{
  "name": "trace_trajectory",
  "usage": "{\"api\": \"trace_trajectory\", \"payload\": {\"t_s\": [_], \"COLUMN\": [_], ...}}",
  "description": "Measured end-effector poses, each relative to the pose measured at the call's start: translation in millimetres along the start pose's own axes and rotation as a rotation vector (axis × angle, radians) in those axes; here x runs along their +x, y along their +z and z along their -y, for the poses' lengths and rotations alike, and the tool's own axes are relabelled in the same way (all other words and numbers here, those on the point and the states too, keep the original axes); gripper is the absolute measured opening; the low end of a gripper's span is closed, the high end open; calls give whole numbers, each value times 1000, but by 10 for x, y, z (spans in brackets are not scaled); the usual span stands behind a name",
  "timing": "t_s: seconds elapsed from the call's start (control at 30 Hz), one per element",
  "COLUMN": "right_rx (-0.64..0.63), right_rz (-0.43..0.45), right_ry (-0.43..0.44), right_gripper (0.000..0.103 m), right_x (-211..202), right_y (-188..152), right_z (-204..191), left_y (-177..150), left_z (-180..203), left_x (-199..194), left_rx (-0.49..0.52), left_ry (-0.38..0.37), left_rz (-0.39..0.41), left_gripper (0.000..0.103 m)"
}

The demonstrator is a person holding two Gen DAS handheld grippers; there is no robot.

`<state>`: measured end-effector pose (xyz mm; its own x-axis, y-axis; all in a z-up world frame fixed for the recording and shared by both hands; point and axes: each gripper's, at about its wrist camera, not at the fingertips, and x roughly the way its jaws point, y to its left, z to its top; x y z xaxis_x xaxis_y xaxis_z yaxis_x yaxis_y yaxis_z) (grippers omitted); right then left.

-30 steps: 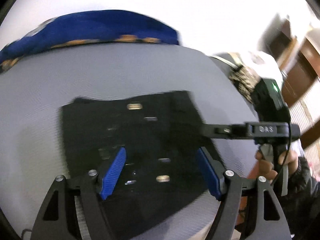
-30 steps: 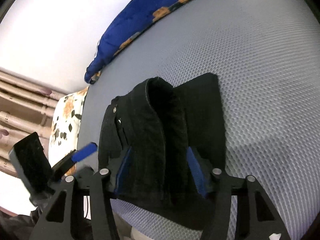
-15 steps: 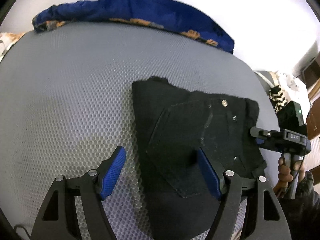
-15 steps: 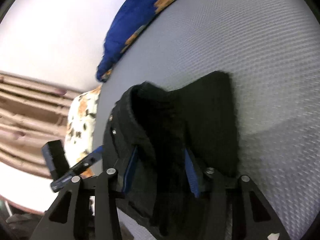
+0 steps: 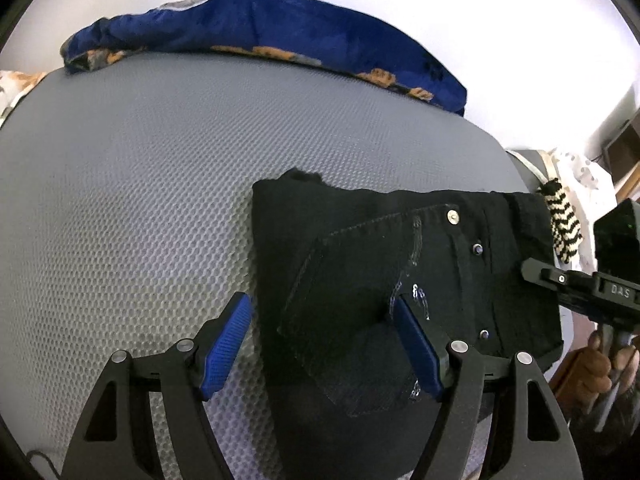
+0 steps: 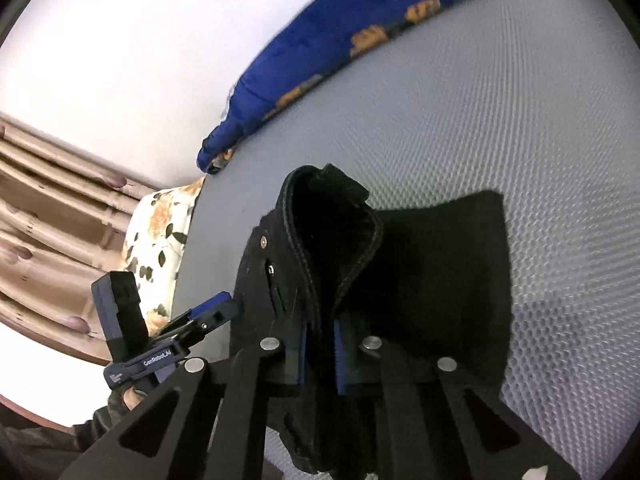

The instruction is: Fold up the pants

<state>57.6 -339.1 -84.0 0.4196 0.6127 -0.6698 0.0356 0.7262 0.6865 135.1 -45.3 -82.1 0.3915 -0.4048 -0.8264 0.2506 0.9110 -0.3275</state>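
My left gripper (image 5: 322, 344) hangs with its blue pads (image 5: 226, 346) spread wide apart over the black pants (image 5: 400, 280): the left pad sits above bare grey mesh just beside the cloth's left edge, the right pad above the stitched back pocket (image 5: 352, 308), and neither is pinching anything. The pants lie folded into a compact, roughly square bundle on the grey honeycomb-textured bed surface (image 5: 140, 200), with silver rivets showing along the pocket and waistband side. My right gripper (image 6: 320, 354) has its pads drawn close together and clamped on a fold of the pants (image 6: 420, 264) at the near edge of the bundle; from that view a thick seamed edge of the cloth stands up in a loop just beyond the fingers, while the rest spreads flat to the right on the mesh. From the left wrist view, my right gripper (image 5: 580, 284) shows at the bundle's right edge, and my hand (image 5: 600, 368) is below it on the handle. A blue blanket with orange flowers (image 5: 280, 36) is bunched along the far edge of the bed against the white wall. A floral pillow (image 6: 160, 232) lies at the bed's left end, near beige curtains (image 6: 48, 240). A black-and-cream zigzag-patterned cloth (image 5: 562, 224) lies just past the pants' right corner.
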Motion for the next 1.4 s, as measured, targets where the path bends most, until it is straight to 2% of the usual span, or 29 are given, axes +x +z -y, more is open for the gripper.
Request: {"api": "trace_trajectory", "payload": {"t_s": [0.17, 0.37, 0.47, 0.53, 0.63, 0.87, 1.0, 1.13, 1.4], "right_rx": [24, 118, 137, 116, 95, 49, 46, 55, 24], "right_rz": [47, 30, 22, 16, 9, -14, -17, -20, -3], "right_ry": [-119, -250, -245, -271, -311, -381, -395, -381, -432], "right_gripper": [10, 10, 12, 23, 26, 26, 26, 16, 12], "right_x": [-201, -72, -54, -70, -132, -315, -380, -424, -512], "right_y": [-12, -140, -119, -102, -130, -401, -537, -644, -729], "right_z": [97, 573, 613, 549, 461, 274, 234, 229, 97], "left_y": [46, -12, -37, -58, -119, -353, -435, -503, -654], "left_z": [167, 262, 329, 381, 487, 785, 858, 889, 926], "left_x": [10, -2, 25, 40, 42, 14, 8, -9, -50], "left_rx": [39, 62, 85, 106, 157, 305, 326, 332, 367], "left_ry": [-4, -24, -28, -31, -2, 26, 22, 17, 39], "left_rz": [9, 8, -2, -5, -7, -15, -26, -33, -61], "left_gripper": [74, 74, 74, 74, 74, 74, 74, 74, 74]}}
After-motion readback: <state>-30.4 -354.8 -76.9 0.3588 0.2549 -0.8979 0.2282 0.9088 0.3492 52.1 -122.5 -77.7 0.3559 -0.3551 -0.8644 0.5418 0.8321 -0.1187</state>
